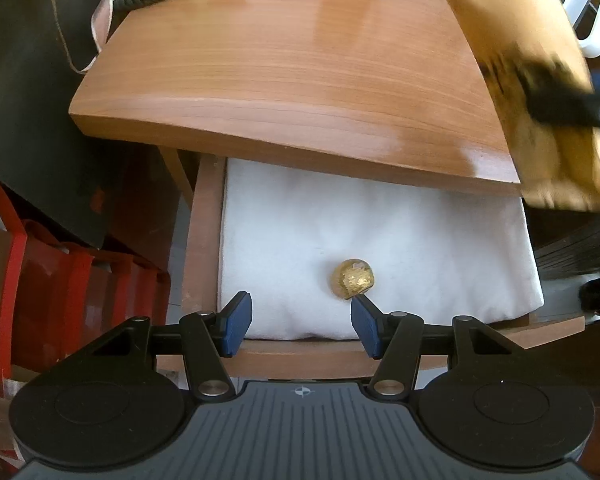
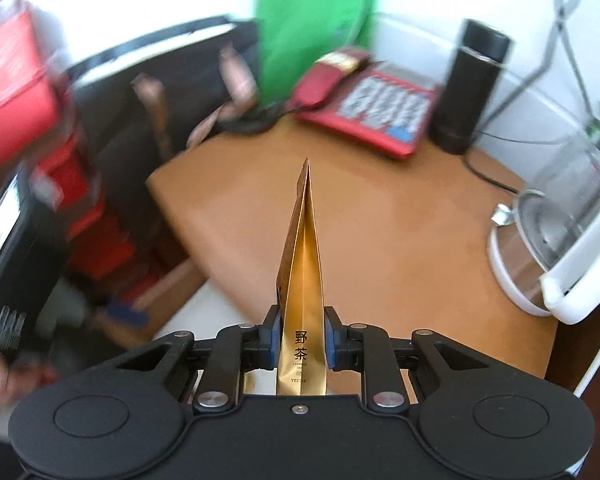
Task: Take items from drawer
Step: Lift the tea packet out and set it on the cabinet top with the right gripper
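- Gold tea pouch (image 2: 302, 280): gusseted foil bag printed with dark characters, gripped edge-on by the right claw (image 2: 302, 338), whose blue pads are pressed against both faces near the lower end. It is carried above the desk (image 2: 380, 216), clear of the drawer (image 1: 204, 240). In the left wrist view the same pouch (image 1: 512, 32) is seen blurred over the desk's right edge.
- Handling, judged: light, thin-walled and crushable; the foil is likely slick, so a hold across the flat faces near a folded seam is preferred to a pinch at the tapered tip.
- Gold foil ball (image 1: 354, 279): small, rounded, crinkled wrapper, lying on the white cloth (image 1: 380, 220) that lines the open drawer, just ahead of the left claw's right finger.
- Handling, judged: light, prone to rolling, easily dented; a gentle hold across its widest part is suggested, with the soft cloth likely yielding underneath.
- Left claw (image 1: 301, 316): spread wide, nothing between the pads, held over the drawer's front edge.
- Remaining, judged: one item is still to be lifted out.
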The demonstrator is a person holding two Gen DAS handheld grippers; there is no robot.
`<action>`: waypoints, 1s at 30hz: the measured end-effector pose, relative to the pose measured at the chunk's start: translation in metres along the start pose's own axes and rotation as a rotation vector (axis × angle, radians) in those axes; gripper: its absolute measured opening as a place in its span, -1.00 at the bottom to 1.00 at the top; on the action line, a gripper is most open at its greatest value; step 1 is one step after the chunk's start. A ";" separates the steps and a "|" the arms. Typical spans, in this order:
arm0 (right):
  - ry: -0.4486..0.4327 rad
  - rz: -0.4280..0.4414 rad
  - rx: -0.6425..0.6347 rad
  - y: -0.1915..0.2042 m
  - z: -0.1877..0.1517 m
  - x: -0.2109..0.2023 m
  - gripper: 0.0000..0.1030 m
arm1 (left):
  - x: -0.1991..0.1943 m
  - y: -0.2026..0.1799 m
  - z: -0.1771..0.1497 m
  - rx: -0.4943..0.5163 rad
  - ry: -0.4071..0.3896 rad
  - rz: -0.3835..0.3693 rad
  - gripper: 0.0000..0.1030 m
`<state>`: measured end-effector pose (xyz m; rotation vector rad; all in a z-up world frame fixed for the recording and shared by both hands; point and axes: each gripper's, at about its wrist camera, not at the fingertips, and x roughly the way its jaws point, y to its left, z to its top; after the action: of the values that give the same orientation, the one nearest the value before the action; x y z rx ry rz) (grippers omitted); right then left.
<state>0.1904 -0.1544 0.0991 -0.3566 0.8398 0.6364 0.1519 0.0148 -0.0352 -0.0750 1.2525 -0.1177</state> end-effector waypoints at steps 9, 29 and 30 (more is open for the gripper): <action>-0.072 0.025 0.223 -0.041 0.010 0.028 -0.62 | 0.010 -0.002 0.008 0.011 0.010 0.000 0.13; -0.132 -0.049 0.326 -0.065 -0.010 0.022 -0.32 | 0.024 -0.012 0.015 0.030 0.043 0.010 0.13; -0.142 -0.049 0.322 -0.064 -0.012 0.018 -0.31 | 0.026 -0.012 0.015 0.027 0.047 0.009 0.13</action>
<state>0.2341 -0.2024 0.0809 -0.0390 0.7803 0.4653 0.1738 -0.0008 -0.0532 -0.0438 1.2978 -0.1295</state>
